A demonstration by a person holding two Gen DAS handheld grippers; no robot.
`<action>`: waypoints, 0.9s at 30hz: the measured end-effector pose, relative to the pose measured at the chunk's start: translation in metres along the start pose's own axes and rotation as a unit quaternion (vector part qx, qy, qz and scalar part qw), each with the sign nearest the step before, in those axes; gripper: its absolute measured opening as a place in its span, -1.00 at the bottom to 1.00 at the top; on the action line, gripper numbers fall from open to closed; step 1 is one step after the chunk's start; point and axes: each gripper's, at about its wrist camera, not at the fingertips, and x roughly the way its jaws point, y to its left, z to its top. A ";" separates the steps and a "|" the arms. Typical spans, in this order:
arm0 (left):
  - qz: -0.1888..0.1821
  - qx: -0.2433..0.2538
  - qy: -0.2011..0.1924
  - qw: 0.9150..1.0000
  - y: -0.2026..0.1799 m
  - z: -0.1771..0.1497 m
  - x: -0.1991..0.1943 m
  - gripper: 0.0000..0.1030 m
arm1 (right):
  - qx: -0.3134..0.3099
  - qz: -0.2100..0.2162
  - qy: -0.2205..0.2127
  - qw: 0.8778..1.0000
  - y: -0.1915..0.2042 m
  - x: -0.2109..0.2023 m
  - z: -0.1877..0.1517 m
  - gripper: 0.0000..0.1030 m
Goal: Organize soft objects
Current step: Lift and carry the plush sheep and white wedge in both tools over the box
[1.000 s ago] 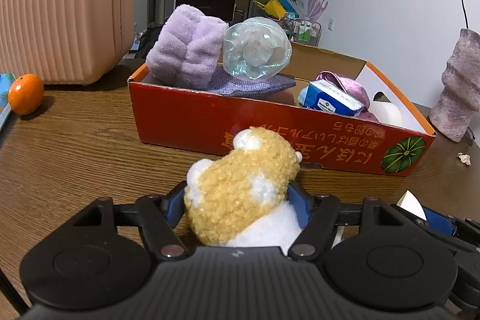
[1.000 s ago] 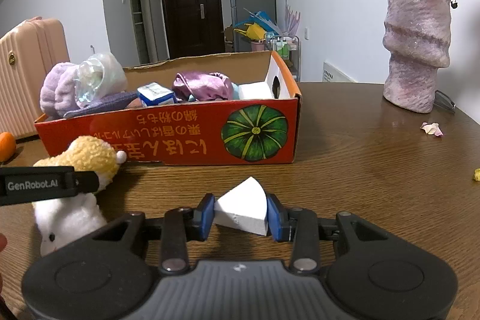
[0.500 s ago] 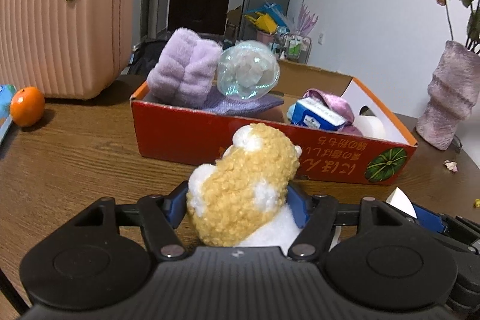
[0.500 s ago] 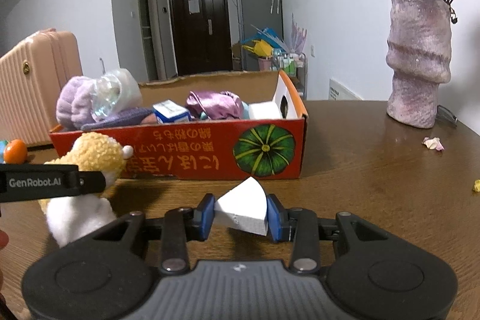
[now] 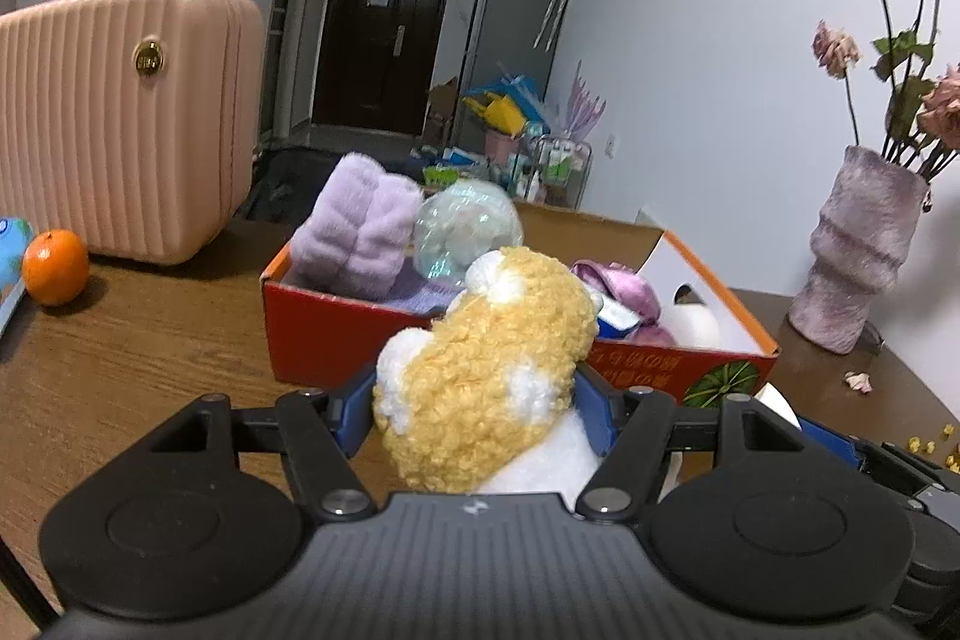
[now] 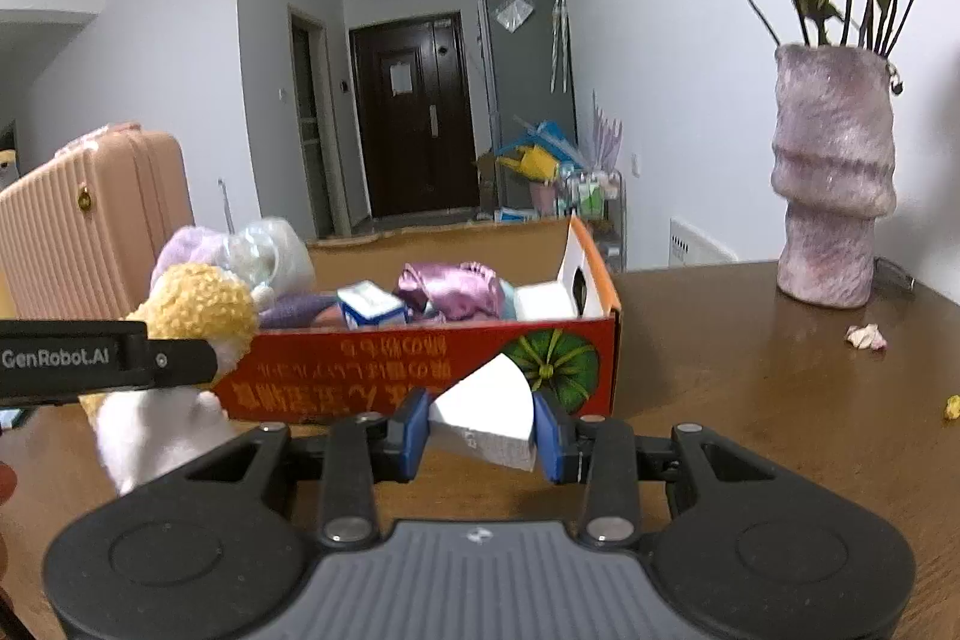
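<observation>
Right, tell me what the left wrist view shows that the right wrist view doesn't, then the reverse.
Only the left wrist view shows the orange beside the pink suitcase, and the left gripper seen from behind, shut on the plush toy.

Only the right wrist view shows the right gripper front-on, clamping the white sponge wedge.

Both show the red cardboard box holding soft items, the plush toy, the suitcase, the vase of dried roses and the wooden table.

Ahead of you the box (image 6: 420, 376) sits on the table (image 6: 750, 400), the suitcase (image 5: 120, 118) and orange (image 5: 55, 267) to its left, the vase (image 6: 831, 184) to its right, with the plush toy (image 5: 480, 388) and wedge (image 6: 486, 412) before it.
</observation>
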 end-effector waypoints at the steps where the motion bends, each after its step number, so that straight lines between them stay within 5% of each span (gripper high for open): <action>1: -0.002 0.000 -0.005 1.000 0.000 0.001 -0.001 0.30 | 0.000 -0.001 -0.006 1.000 0.000 -0.001 0.001 -0.30; 8: -0.008 0.005 -0.060 0.998 -0.008 0.011 -0.013 0.30 | 0.011 -0.002 -0.038 0.999 -0.001 -0.005 0.006 -0.30; 27: 0.002 -0.011 -0.119 0.993 -0.017 0.043 0.027 0.30 | 0.025 -0.007 -0.090 0.996 0.006 0.029 0.030 -0.30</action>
